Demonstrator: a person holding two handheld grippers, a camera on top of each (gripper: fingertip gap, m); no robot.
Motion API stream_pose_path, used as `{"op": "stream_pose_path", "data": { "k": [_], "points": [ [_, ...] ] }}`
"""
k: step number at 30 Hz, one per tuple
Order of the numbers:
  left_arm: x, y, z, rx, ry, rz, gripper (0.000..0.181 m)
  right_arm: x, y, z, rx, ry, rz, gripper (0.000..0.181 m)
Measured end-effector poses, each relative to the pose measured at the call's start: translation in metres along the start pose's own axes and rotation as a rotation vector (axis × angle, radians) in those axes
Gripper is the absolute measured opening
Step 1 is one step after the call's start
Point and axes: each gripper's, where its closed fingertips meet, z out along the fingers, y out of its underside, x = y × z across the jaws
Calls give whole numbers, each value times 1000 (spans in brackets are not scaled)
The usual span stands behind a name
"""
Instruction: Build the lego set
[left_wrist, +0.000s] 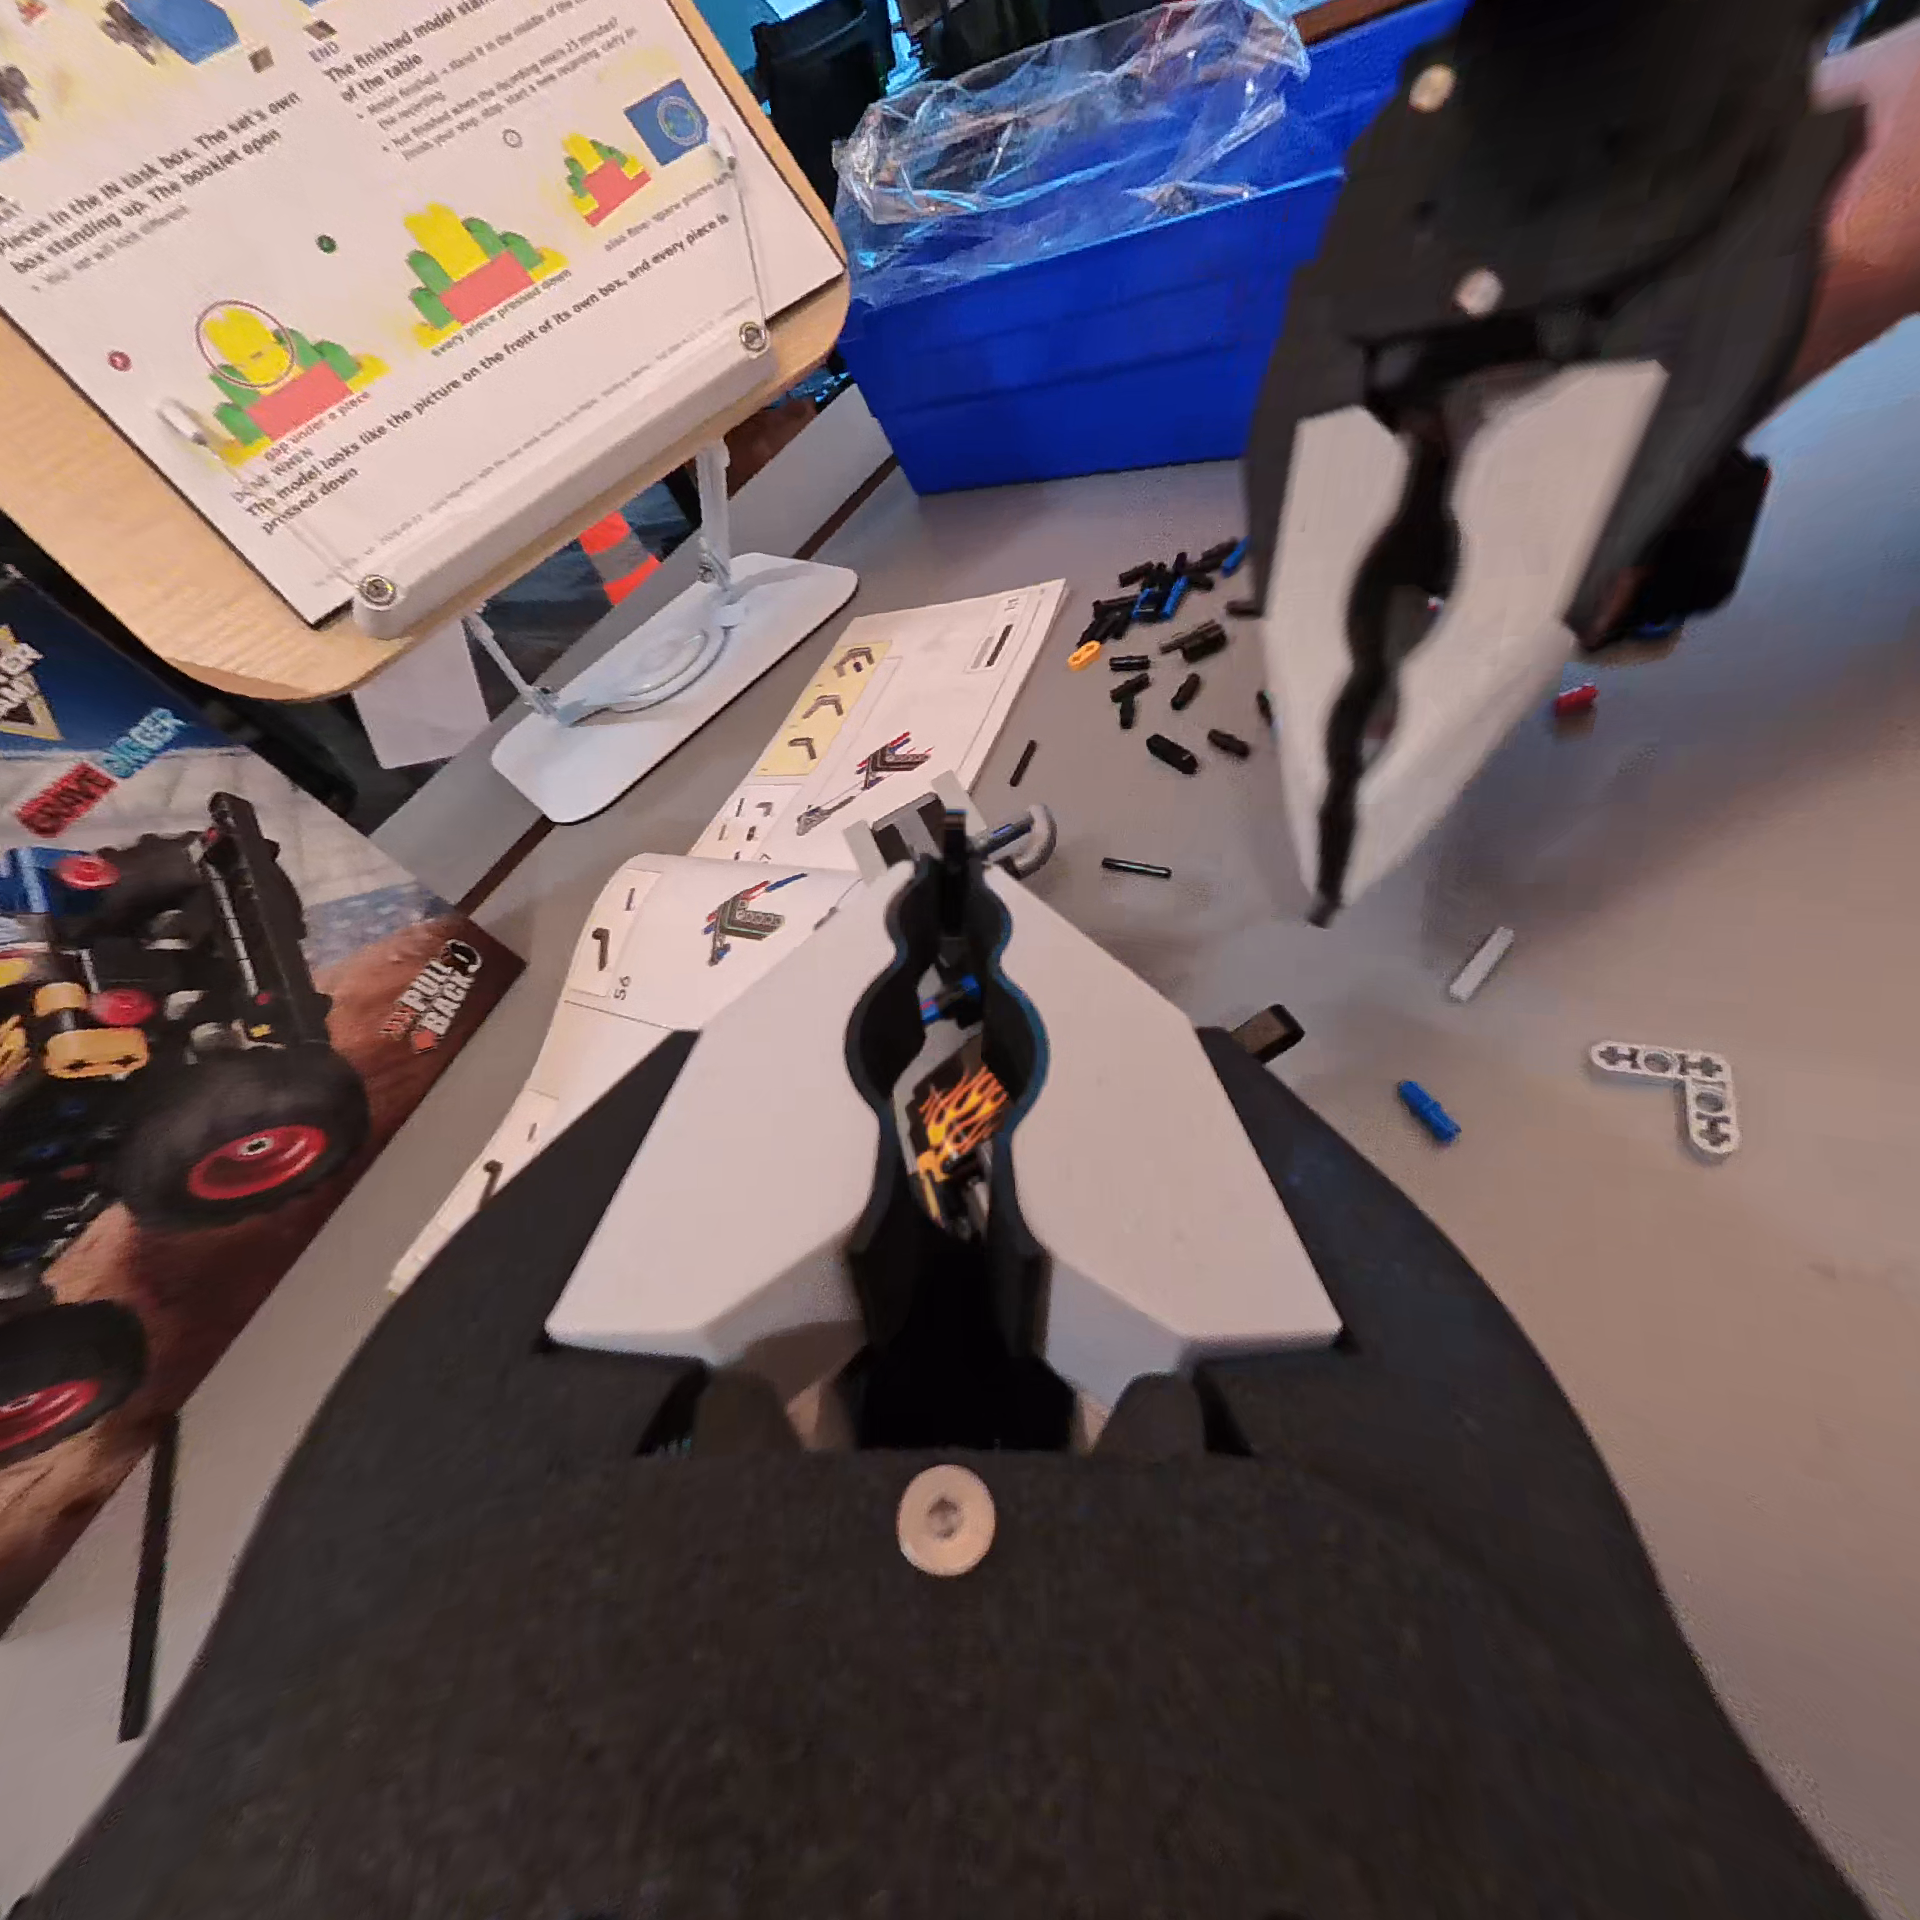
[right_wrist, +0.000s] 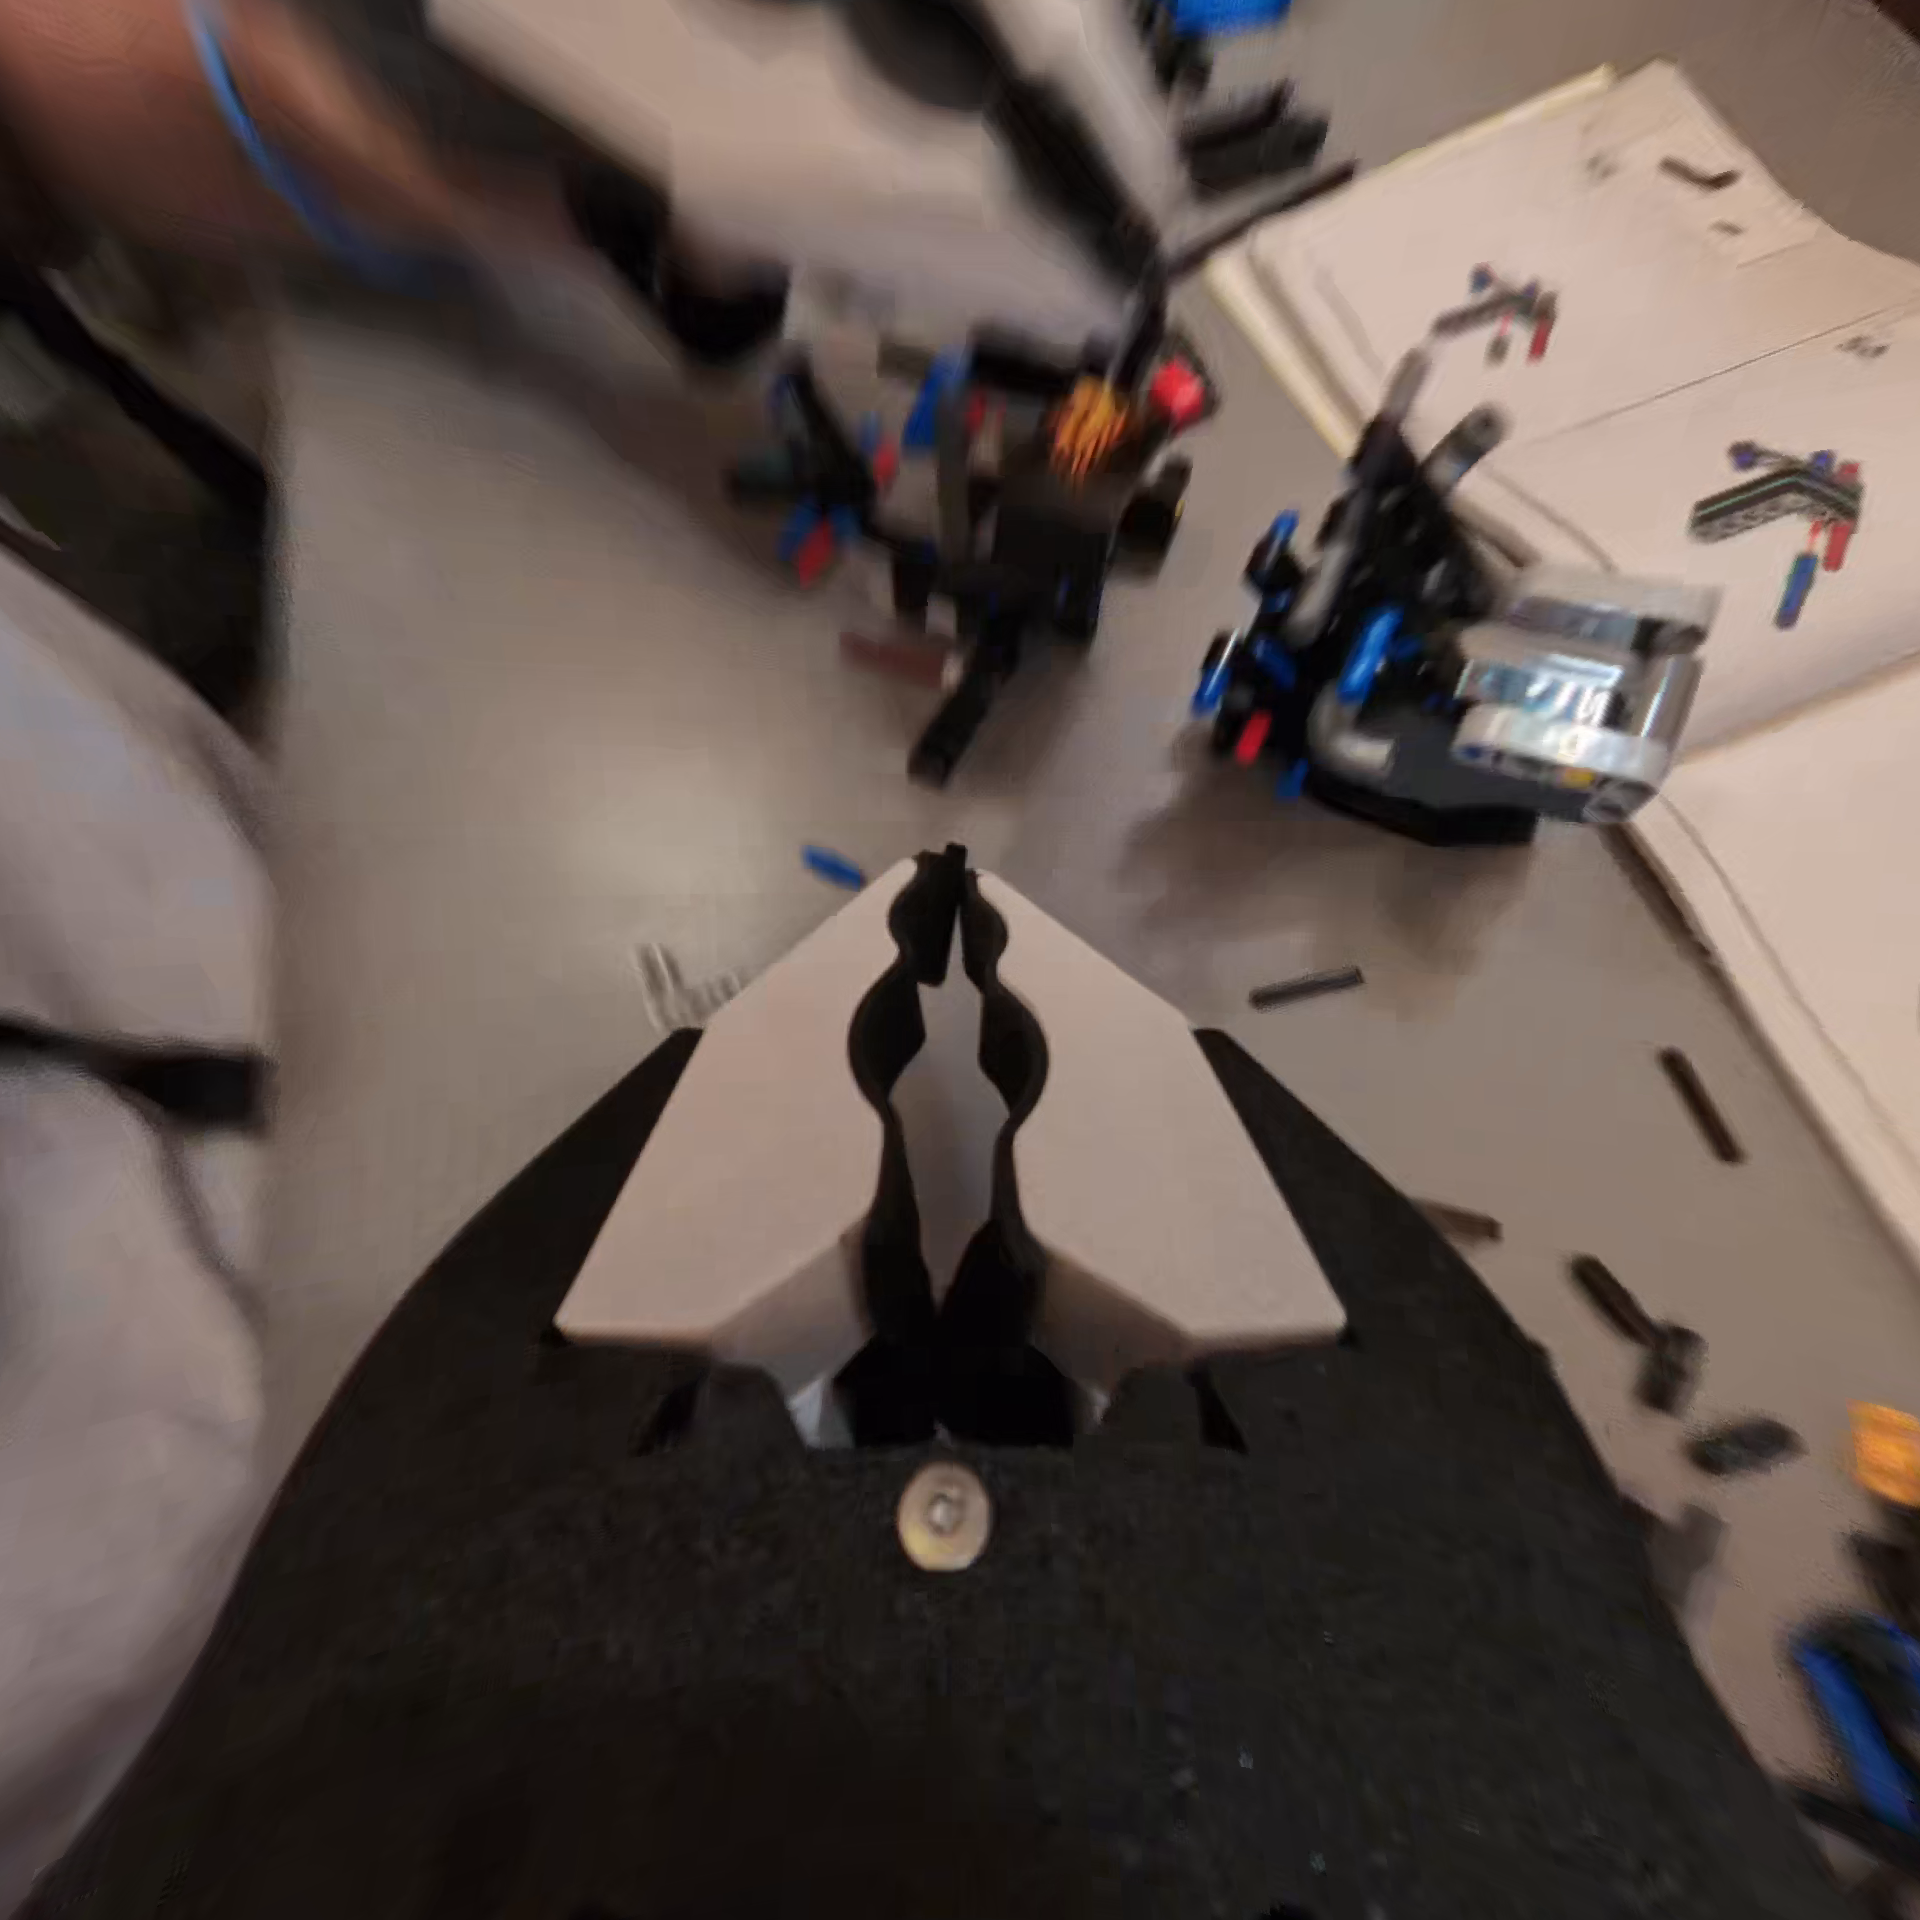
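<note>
1. The work surface is a plain grey table (left_wrist: 1558, 1351). At its far edge sits a blue bin (left_wrist: 1081, 343) with crumpled clear plastic (left_wrist: 1049, 114) in it.
2. To the left, a white stand (left_wrist: 665, 675) props a wooden board bearing a printed sheet (left_wrist: 416, 260). Below it lies the set's box (left_wrist: 187, 1018), showing a black truck with red wheels.
3. One open instruction booklet (left_wrist: 894, 707) lies flat ahead of the left gripper (left_wrist: 951, 883).
4. The left gripper's fingers are pressed around a black sub-assembly with a flame sticker (left_wrist: 956, 1122), pinching it above the booklet's near edge.
5. The right gripper (right_wrist: 948, 868) hovers over the table, its tips nipped on a small black pin (right_wrist: 945, 904); in the left view it hangs (left_wrist: 1340, 894) at upper right, a hand (left_wrist: 1870, 187) behind it.
6. The right wrist view is blurred. It shows two partial builds: the flame-marked one (right_wrist: 1039, 488) under the other gripper, and one with a silver front (right_wrist: 1455, 665) resting against the booklet (right_wrist: 1621, 270).
7. Loose parts on the table: a scatter of black pins (left_wrist: 1164, 655), too many to count surely, one orange piece (left_wrist: 1083, 655), one blue pin (left_wrist: 1429, 1112), one white L-shaped beam (left_wrist: 1683, 1091), and one small grey bar (left_wrist: 1481, 964).
8. The table's right half is mostly bare between the L-beam and the near edge.
</note>
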Motion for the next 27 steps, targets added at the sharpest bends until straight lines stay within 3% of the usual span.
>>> {"op": "stream_pose_path", "data": {
  "k": [1,5,8,12,16,22,27],
  "points": [
    [1,-1,0,3,11,-15,0,-5,16,1,-90,8,-91,2],
    [0,-2,-1,-1,-6,8,0,-8,52,-15,-392,54,-312,2],
    [5,-4,-2,-2,4,29,0,-14,50,-26,-476,10,-339,2],
    [30,-12,-5,25,110,57,1,-19,18,-16,-282,18,-382,2],
    [49,-5,-2,-17,154,140,2,-20,-27,-20,14,11,-233,2],
    [59,3,-1,-34,38,532,1,-3,-26,-16,224,-101,207,1],
    [77,15,5,-58,50,680,2,-8,-40,-25,378,-217,325,1]
  ]
}}
